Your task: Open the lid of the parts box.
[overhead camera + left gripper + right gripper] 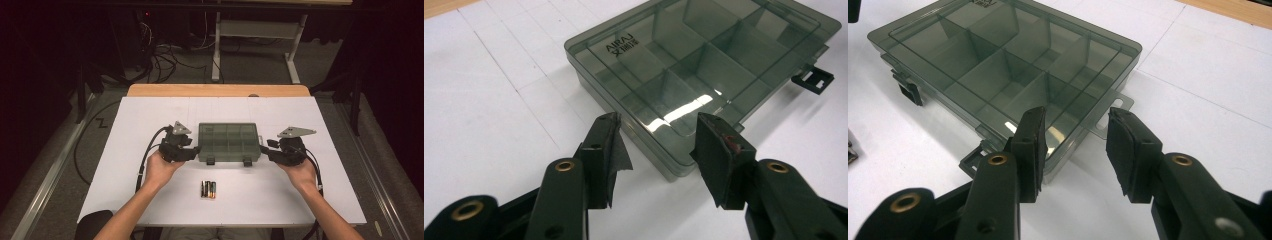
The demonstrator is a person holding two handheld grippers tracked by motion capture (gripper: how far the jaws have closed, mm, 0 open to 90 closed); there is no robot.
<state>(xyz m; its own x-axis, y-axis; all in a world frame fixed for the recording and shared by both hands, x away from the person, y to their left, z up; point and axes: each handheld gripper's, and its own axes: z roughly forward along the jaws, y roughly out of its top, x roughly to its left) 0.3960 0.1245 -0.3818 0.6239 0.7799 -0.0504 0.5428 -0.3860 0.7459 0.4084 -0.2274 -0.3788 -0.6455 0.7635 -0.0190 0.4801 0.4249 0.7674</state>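
In the high view, nearest the camera, the person's two forearms come up onto the white counter, and between them, behind the wrists, lie the batteries: three, as far as I can count, side by side and untouched. Ahead of them the left gripper and the right gripper flank one smoky grey organizer box, each with its jaws at a near corner of the box; the lid is down and both latches on the near edge look shut. I judge the work barely begun: the box has yet to be opened and no battery has gone in. In the left gripper view, the two black jaws of the left gripper stand partly apart astride the closest corner of the box, one jaw on each side of it; the pads do not seem to press on the plastic, so I take it as open, not gripping. Through the clear lid the compartments look empty, and one latch shows far off to the right. In the right gripper view, the right gripper likewise straddles the box at its closest edge, jaws parted with a gap to the plastic, holding nothing; two latches show to its left, one just beside the left jaw, one farther on.
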